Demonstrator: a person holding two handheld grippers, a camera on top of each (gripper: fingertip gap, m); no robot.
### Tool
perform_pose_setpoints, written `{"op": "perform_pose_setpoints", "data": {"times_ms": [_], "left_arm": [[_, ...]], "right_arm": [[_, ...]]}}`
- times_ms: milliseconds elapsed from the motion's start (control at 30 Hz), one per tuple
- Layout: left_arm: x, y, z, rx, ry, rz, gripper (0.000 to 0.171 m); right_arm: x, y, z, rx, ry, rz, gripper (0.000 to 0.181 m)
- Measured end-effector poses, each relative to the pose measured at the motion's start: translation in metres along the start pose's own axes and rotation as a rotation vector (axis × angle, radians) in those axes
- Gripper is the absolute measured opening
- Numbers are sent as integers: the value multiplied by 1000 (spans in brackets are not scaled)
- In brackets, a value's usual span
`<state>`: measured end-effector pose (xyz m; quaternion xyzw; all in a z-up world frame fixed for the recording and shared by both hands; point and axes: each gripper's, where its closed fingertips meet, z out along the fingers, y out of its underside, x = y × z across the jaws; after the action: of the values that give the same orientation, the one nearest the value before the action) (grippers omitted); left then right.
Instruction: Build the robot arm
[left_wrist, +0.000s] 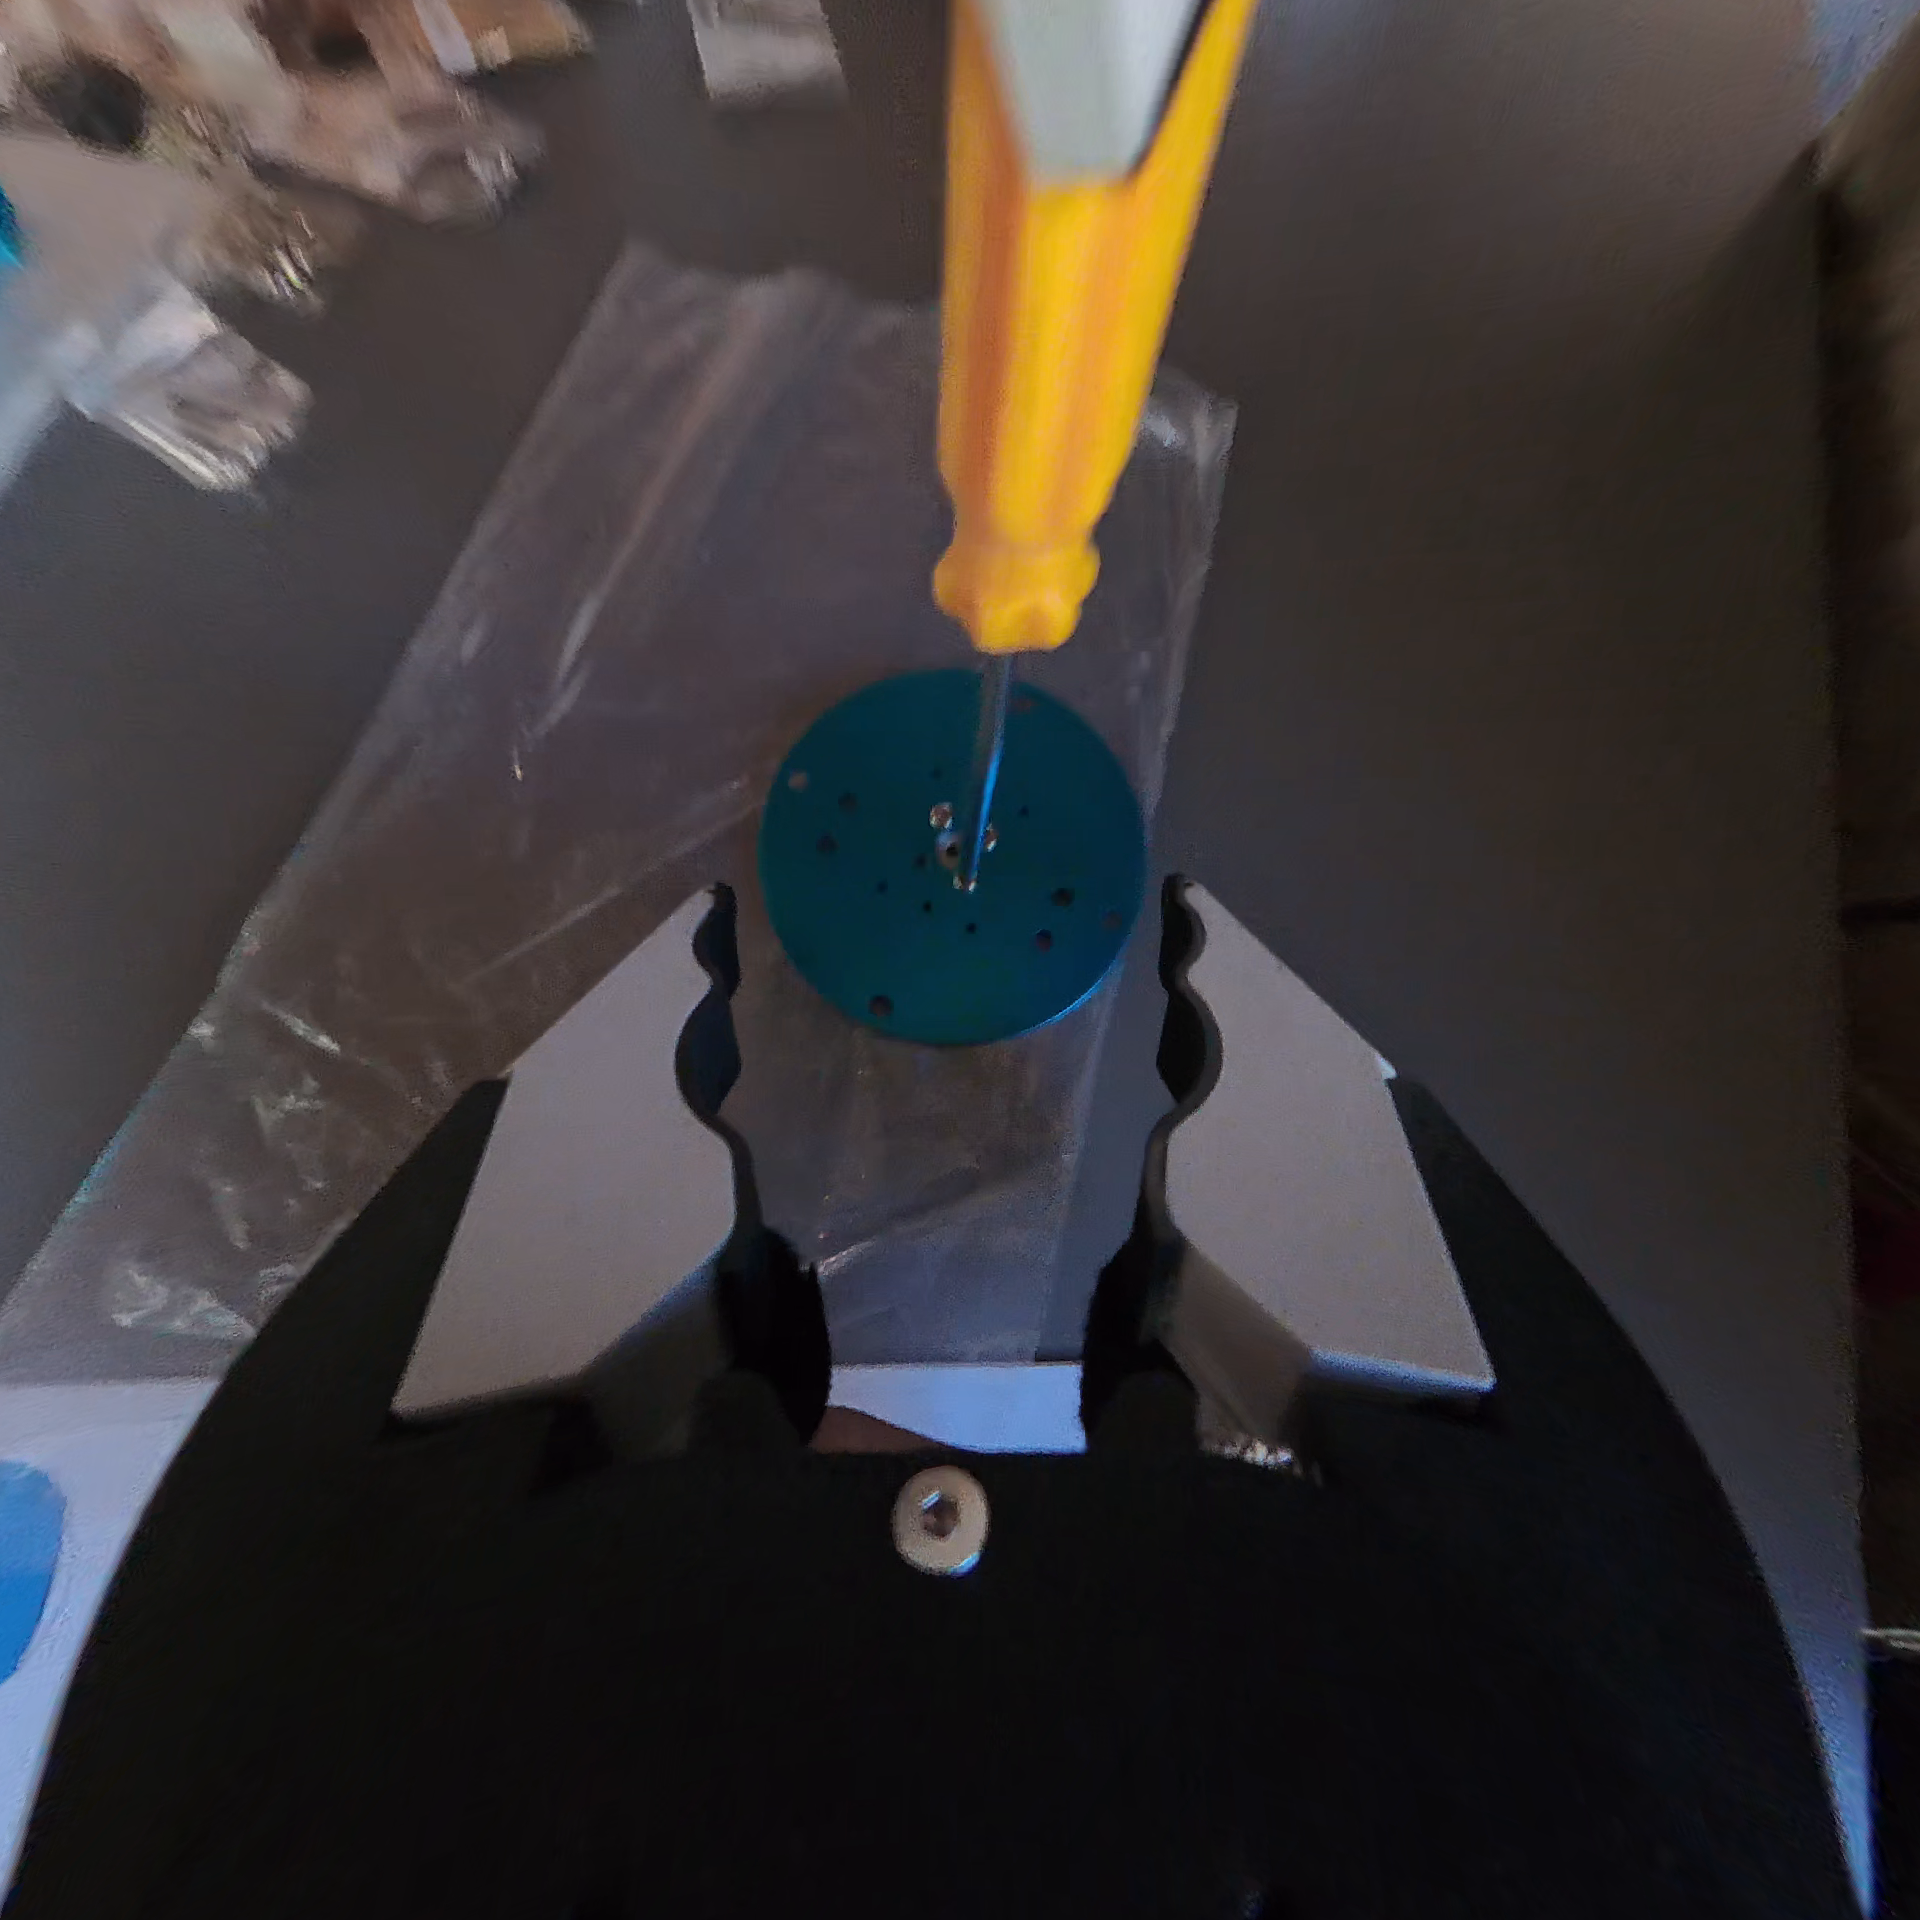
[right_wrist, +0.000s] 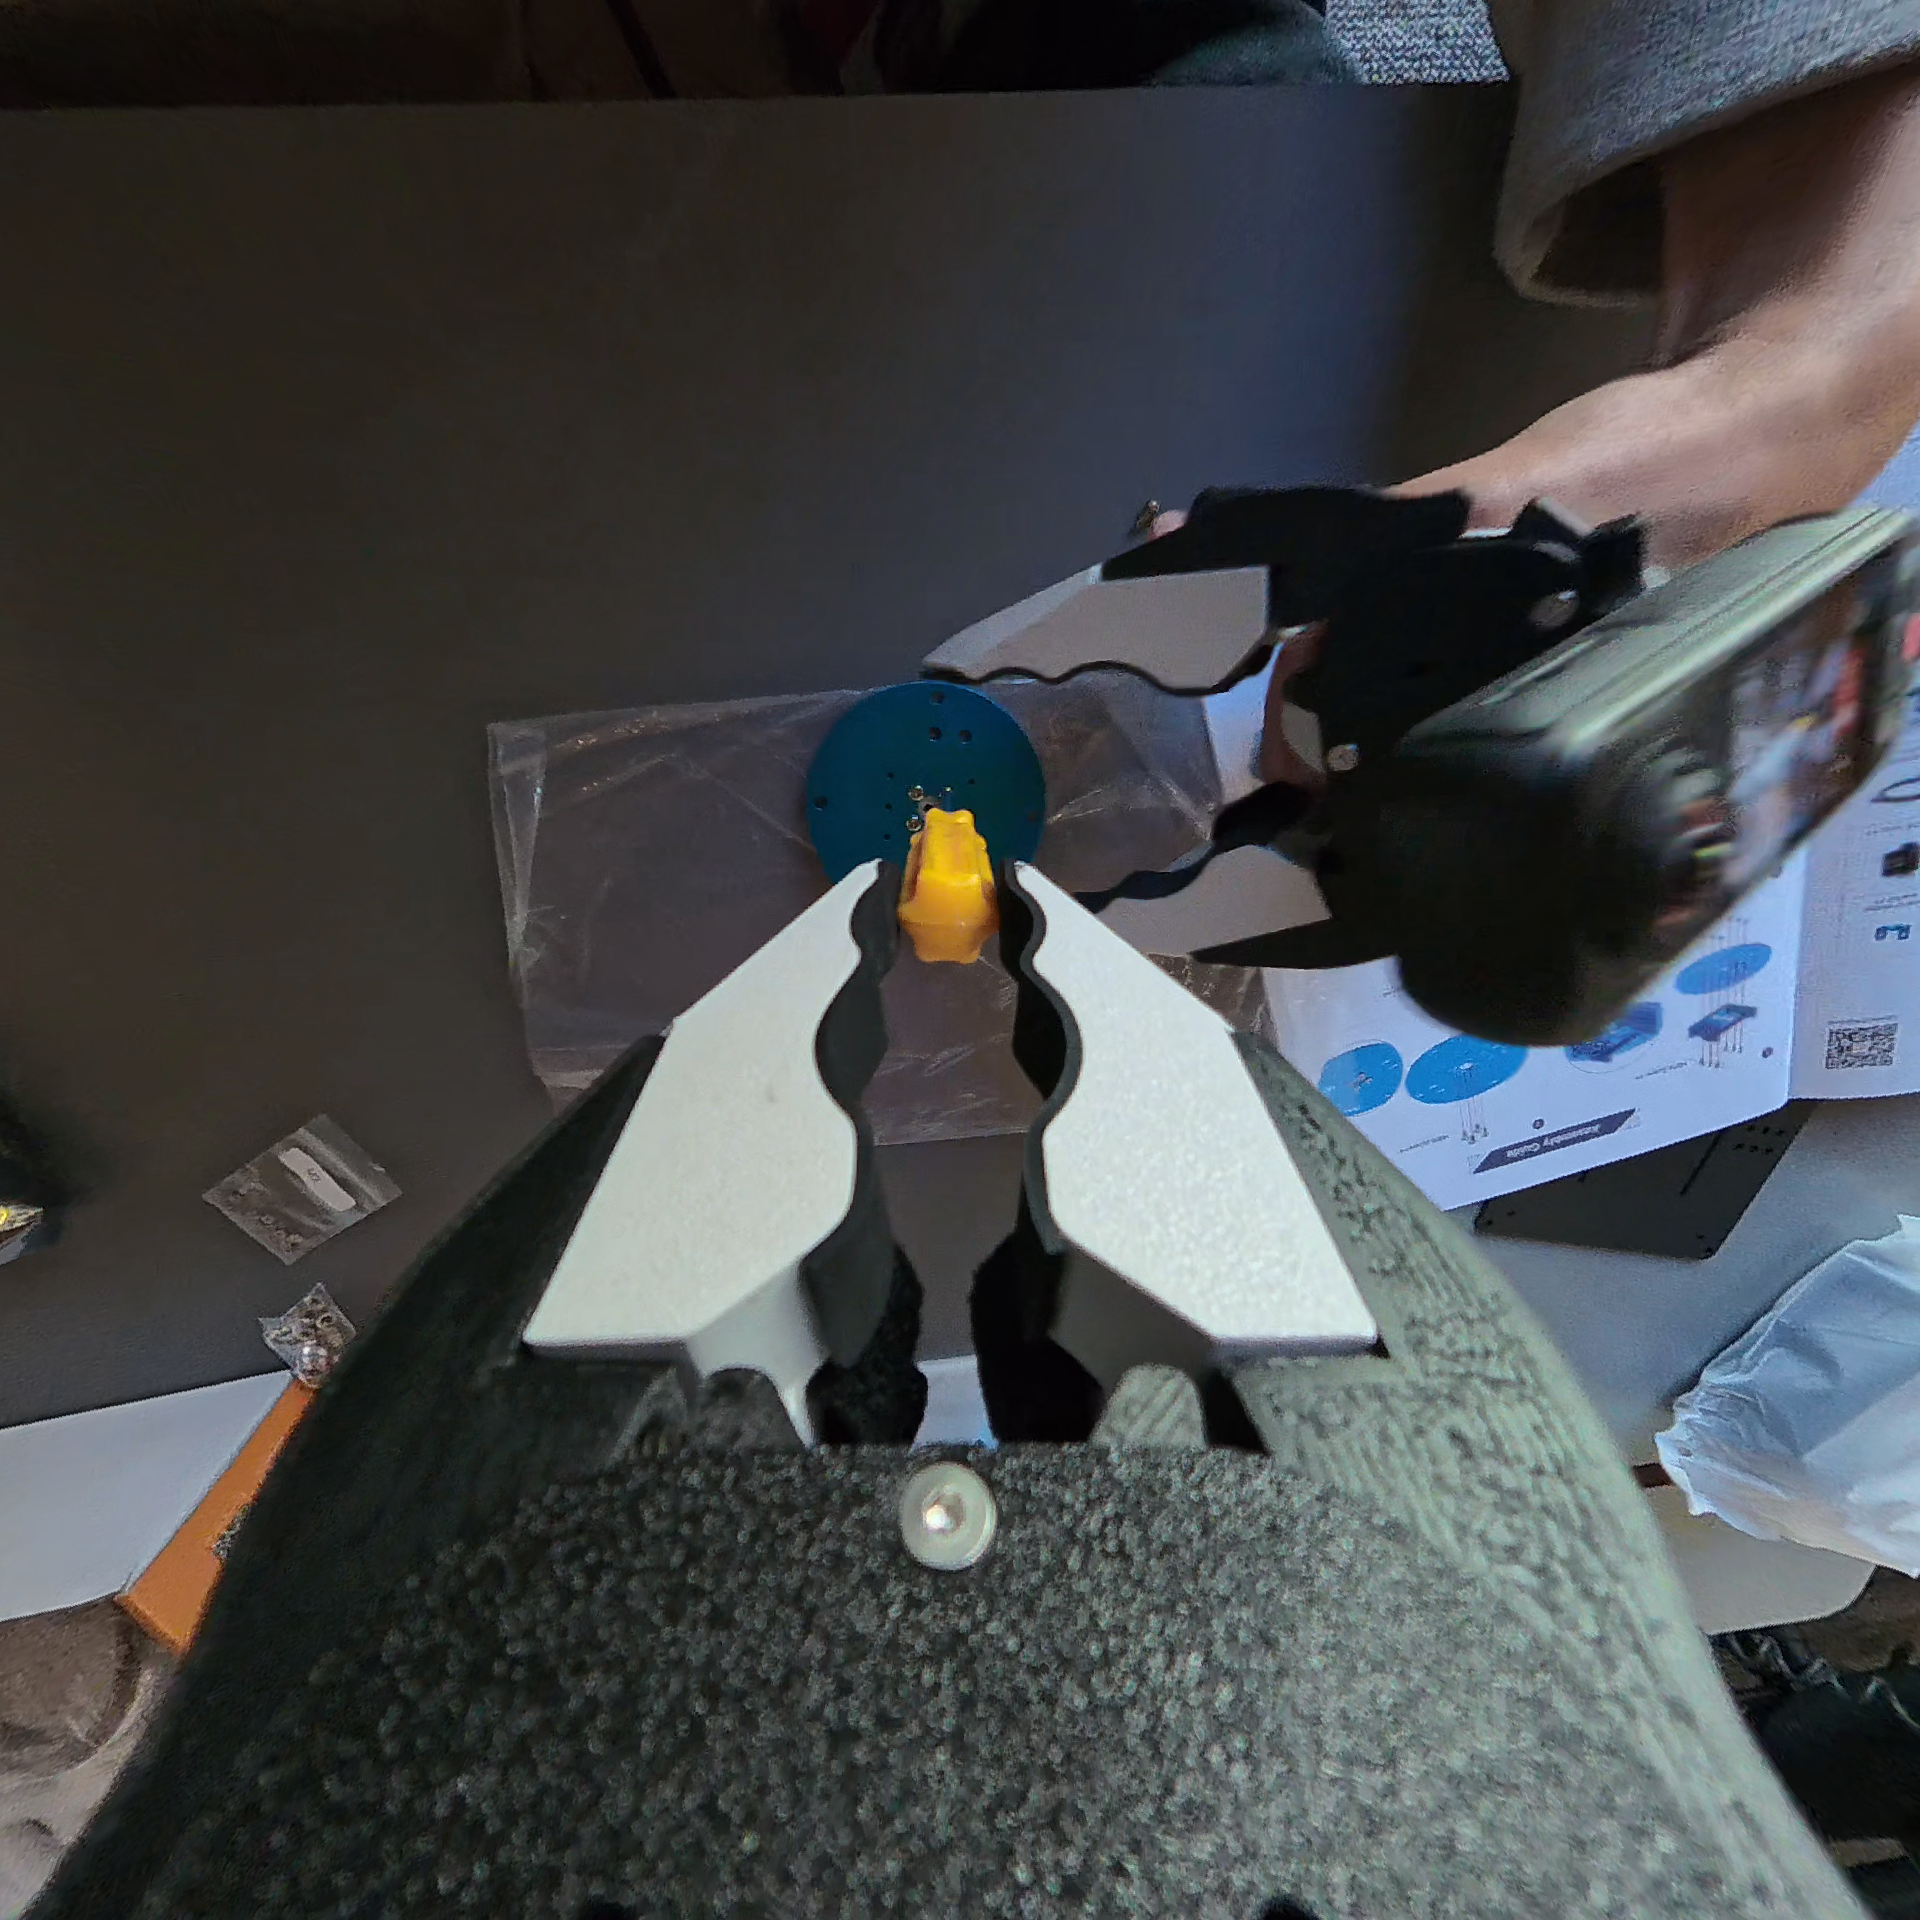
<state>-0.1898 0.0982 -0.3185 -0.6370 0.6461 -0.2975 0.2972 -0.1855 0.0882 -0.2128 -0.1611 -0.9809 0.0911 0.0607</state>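
A blue round metal plate (left_wrist: 951, 857) with several small holes lies on a clear plastic bag (left_wrist: 644, 675) on the dark table. My right gripper (right_wrist: 943, 883) is shut on a yellow-handled screwdriver (right_wrist: 940, 899); the screwdriver (left_wrist: 1049, 395) stands nearly upright with its thin shaft tip at a small screw near the plate's centre. My left gripper (left_wrist: 951, 899) is open, its fingers either side of the plate's near edge, not touching it. In the right wrist view the plate (right_wrist: 925, 774) lies just beyond the screwdriver, and the left gripper (right_wrist: 1049, 774) comes in from the right.
Small clear bags of hardware (left_wrist: 197, 384) lie at the far left of the table; more bags (right_wrist: 301, 1184) lie near the front left. A printed instruction sheet (right_wrist: 1621, 1049) lies to the right with a white plastic bag (right_wrist: 1808, 1392). A person's forearm (right_wrist: 1704, 416) holds the left gripper.
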Motion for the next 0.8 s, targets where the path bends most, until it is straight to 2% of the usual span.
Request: {"op": "perform_pose_setpoints", "data": {"times_ms": [67, 333, 467, 800], "left_arm": [[-4, 12, 9, -58, 6, -23, 82], [-3, 11, 12, -39, 8, -39, 75], [-3, 11, 13, -37, -1, -43, 75], [-3, 11, 13, -36, -16, -49, 75]], "right_arm": [[-1, 0, 0, 5, 7, 6, 18], [-1, -1, 0, 36, 31, 118, 18], [3, -8, 2, 74, 88, 324, 18], [13, 2, 0, 23, 335, 975, 19]]}}
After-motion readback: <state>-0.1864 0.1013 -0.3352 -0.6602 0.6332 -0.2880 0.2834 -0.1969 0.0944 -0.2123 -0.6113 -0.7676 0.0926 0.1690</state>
